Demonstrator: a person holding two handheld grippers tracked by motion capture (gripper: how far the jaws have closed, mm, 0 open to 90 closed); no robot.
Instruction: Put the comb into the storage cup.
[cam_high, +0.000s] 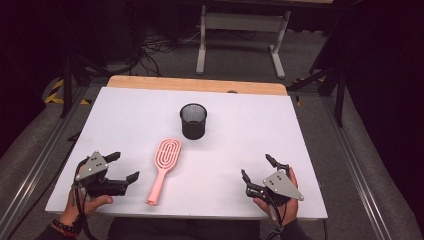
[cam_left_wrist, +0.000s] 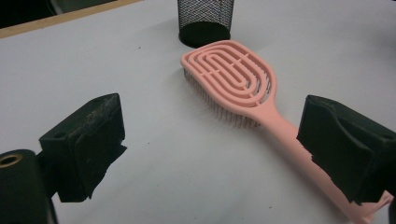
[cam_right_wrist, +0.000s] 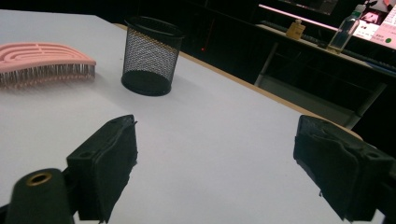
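High view, cut off: I see both forearms only from the wrist up; they leave the bottom edge of the picture.
Left gripper view, hidden: my near jaw covers part of the pink hairbrush handle, and the handle's end runs out at the bottom right corner.
Right gripper view, cut off: the hairbrush head is clipped by the left edge; its handle is out of the picture.
Hard to make out: dark room past the surface; I can pick out a bottle on a far shelf, little else.
Left hand: at the near left corner of the surface, claw pointing toward the brush.
Right hand: at the near right, claw pointing up and left over the surface.
Left claw: jaws wide apart, holding nothing, touching nothing that I can see.
Right claw: jaws wide apart, empty, bare white surface between them.
Hairbrush: lying bristles down between the two claws, nearer my left one, handle toward me.
Mesh cup: black, upright, just beyond the brush head, apart from it.
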